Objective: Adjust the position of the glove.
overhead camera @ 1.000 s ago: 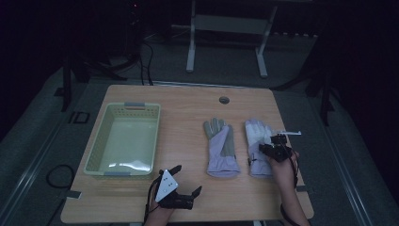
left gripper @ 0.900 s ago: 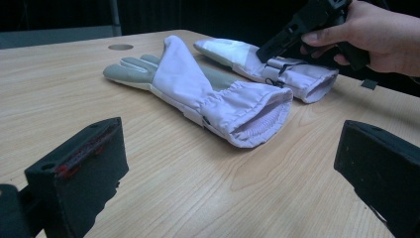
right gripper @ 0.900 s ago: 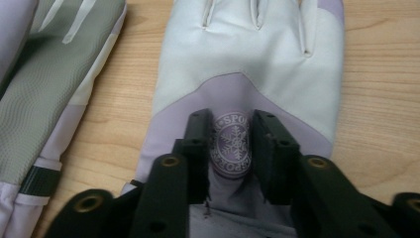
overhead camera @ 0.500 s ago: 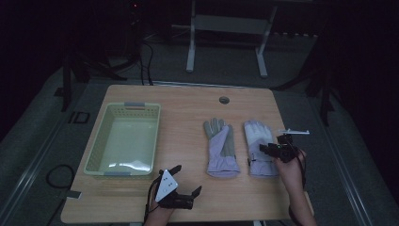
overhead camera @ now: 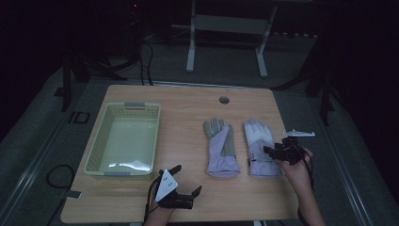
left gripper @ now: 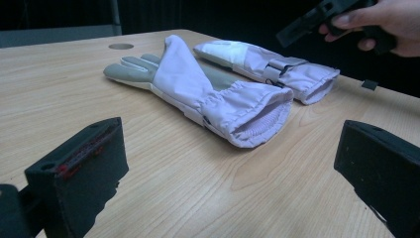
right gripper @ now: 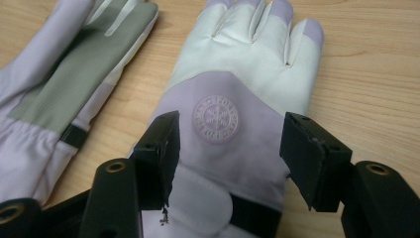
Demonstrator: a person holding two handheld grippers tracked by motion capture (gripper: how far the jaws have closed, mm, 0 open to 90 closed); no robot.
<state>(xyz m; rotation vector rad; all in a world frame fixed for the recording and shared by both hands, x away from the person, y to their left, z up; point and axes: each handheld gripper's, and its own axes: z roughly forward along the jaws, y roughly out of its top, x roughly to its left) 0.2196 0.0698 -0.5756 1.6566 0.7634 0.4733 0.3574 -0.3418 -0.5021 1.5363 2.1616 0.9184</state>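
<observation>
Two gloves are lying side by side on the wooden bench (overhead camera: 188,101), fingertips pointing away from the person and cuffs toward the near edge. The right gripper (overhead camera: 273,153) is hovering over the cuff end of the right-hand glove (overhead camera: 260,147); in the right gripper view its two black fingers (right gripper: 161,156) are standing wide apart, straddling the back of this glove (right gripper: 242,99) just below a round embossed snowflake badge, with nothing pinched between them. Whether the pads are touching the fabric cannot be told.

That glove is lying back-up, pale lilac over the wrist and off-white across the knuckles and digits, with a dark strap crossing near the cuff. The left-hand glove (overhead camera: 220,148) is sitting just beside it, apart, showing a grey-green palm panel between lilac edges; in the left gripper view its gathered, ribbed cuff (left gripper: 252,116) is gaping open toward the camera.

The left gripper (overhead camera: 182,180) is resting near the front edge of the bench, well apart from both gloves, its fingers (left gripper: 81,171) spread wide and carrying nothing, the bare wood lying between them. A pale green plastic basket (overhead camera: 99,150) is standing at the left side of the bench, near the left gripper. The person's right hand (left gripper: 381,22) is gripping the other tool above the far glove.
</observation>
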